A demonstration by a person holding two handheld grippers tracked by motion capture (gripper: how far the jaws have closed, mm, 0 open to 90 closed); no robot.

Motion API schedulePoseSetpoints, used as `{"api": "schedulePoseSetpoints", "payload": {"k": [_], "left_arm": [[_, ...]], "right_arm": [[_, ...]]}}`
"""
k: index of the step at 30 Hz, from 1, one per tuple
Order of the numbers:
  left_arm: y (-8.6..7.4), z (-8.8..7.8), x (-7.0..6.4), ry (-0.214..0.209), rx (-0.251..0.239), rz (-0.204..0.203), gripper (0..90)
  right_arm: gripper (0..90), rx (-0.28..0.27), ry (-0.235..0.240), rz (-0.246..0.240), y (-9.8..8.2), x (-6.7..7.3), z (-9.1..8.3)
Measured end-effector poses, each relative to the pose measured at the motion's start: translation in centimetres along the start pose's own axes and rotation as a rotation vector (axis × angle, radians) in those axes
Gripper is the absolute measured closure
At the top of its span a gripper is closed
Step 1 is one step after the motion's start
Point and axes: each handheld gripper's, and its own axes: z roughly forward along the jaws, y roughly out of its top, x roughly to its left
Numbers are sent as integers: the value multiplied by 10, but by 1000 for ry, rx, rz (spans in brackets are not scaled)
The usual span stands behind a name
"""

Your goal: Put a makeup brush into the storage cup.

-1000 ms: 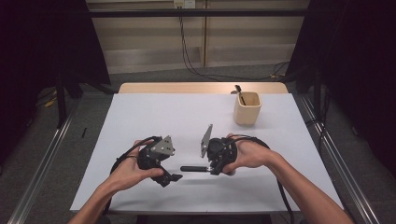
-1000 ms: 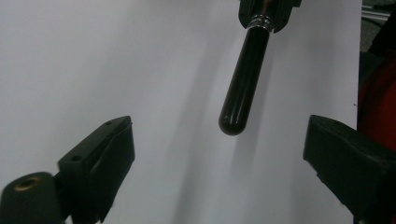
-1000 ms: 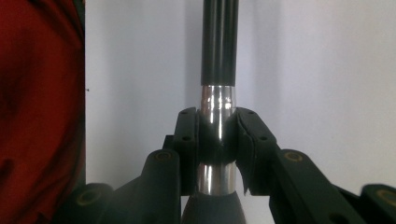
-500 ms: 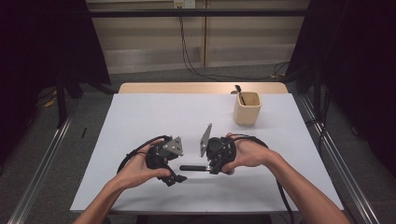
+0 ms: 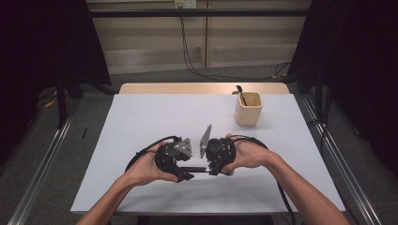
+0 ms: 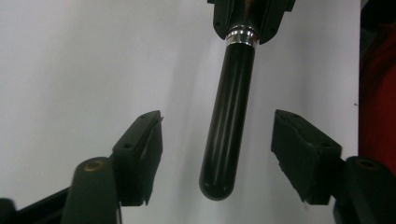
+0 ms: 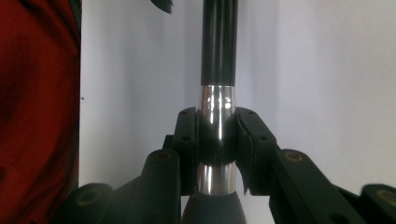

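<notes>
The right claw (image 7: pixel 217 140) is clamped on a slim black tool (image 5: pixel 193 169) at its silver collar (image 7: pixel 217 100). In the right gripper view both pads press against the bright metal band, and the black shaft runs straight up and away from the jaws. What kind of tool it is cannot be told for certain; it looks like a brush or pen with a round black handle (image 6: pixel 229 121).

The left claw (image 6: pixel 217 158) stands partly open around the free end of that handle. Its jaws have just been closing. In the left gripper view the rounded tip of the handle lies between the two pads, with clear gaps on either side, so neither pad touches it.

In the high view the two claws face each other near the front edge of the white worktop (image 5: pixel 155 117), a little left of centre. The tool lies level between them, just above the surface. The left hand (image 5: pixel 148 168) and right hand (image 5: pixel 246 154) each grip the body of their claw, and black cables loop out from both onto the worktop.

A tan cup (image 5: pixel 248 108) stands upright toward the far right of the worktop, well apart from the hands. A dark, thin item (image 5: pixel 241 93) leans out of it at the left of its rim. A bare strip of wood (image 5: pixel 202 88) shows along the far edge of the worktop, beyond the white cover.
</notes>
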Motion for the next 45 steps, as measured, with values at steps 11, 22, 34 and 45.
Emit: {"api": "schedulePoseSetpoints", "payload": {"k": [11,22,34,45], "left_arm": [[0,5,2,-36,15,29,579],[0,8,2,-52,3,42,725],[-1,6,3,-101,-7,33,746],[-5,2,5,-104,-20,21,746]], "right_arm": [[715,2,-7,-6,0,0,0],[716,-8,-8,-21,0,-1,1],[706,-25,-7,-30,-3,-1,-1],[337,-93,-21,31,-7,-5,-3]]}}
